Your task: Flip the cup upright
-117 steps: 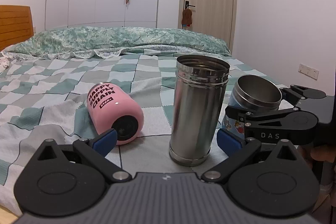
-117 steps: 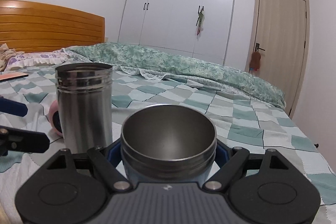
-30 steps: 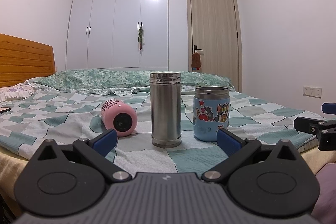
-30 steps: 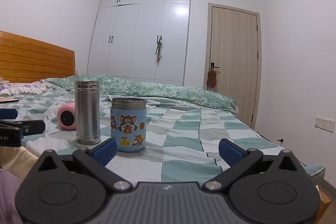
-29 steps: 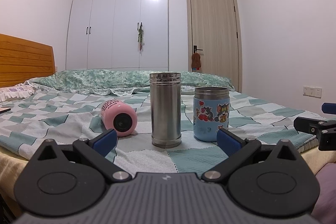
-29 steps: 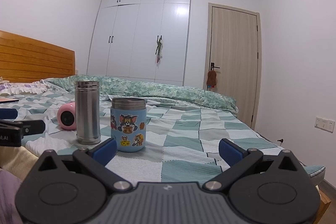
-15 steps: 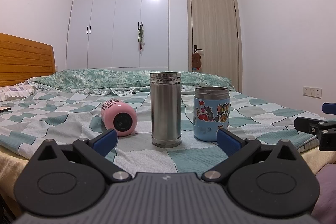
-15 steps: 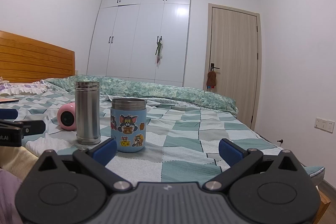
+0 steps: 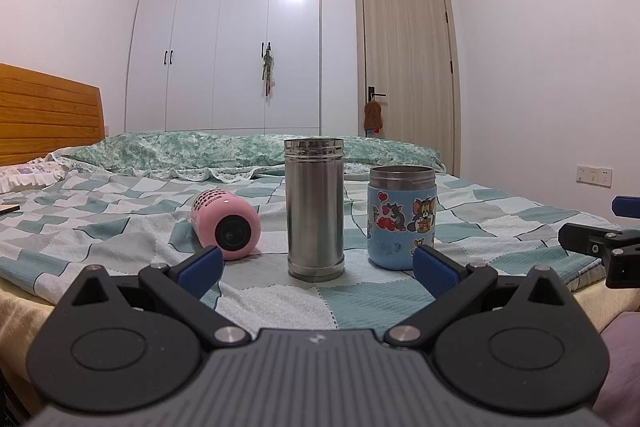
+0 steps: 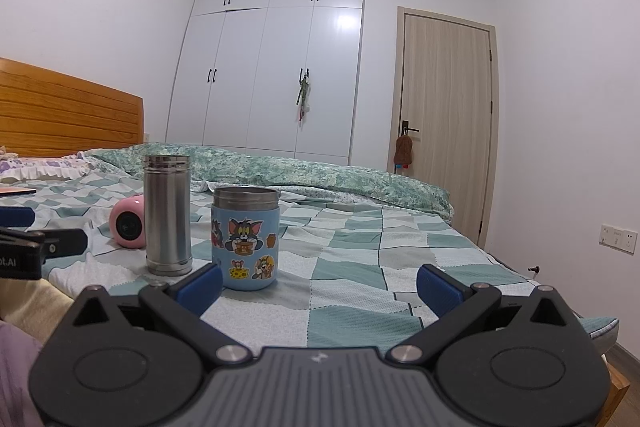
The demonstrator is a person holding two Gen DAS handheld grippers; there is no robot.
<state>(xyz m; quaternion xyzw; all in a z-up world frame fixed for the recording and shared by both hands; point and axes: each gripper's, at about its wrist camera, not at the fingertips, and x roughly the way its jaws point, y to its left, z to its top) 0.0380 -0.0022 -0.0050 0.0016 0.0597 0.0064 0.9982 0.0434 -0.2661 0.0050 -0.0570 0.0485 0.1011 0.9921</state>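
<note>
A: While both tongs sit back from the bed (image 9: pixel 360 299), what are they holding?

B: Nothing. The left tongs (image 9: pixel 316 269) are spread wide, blue pads (image 9: pixel 200 265) far apart, with only bedspread between them. The right tongs (image 10: pixel 320 285) are just as wide and also empty.

A: Where are the cups?

B: 3 of them stand in a row on the checked bedspread. The pink cup (image 9: pixel 226 225) lies on its side at the left, its dark round end facing the left wrist camera. Just right of it the tall steel cup (image 9: pixel 314 203) stands upright, mouth up. Right of that stands the blue cartoon cup (image 9: pixel 402 217), upright too, with a steel rim.

A: Do any of them touch?

B: From the left wrist view there are clear gaps between all 3. From the right wrist view the steel cup (image 10: pixel 167 215) overlaps the pink cup (image 10: pixel 128 223) behind it, so I cannot tell from there. The blue cartoon cup (image 10: pixel 245 233) is nearest the right tongs' left pad (image 10: pixel 200 285).

A: Anything else in sight?

B: A white wardrobe (image 9: pixel 224 39), a wooden door (image 9: pixel 406 75) and a wooden headboard (image 9: pixel 44 115).
</note>
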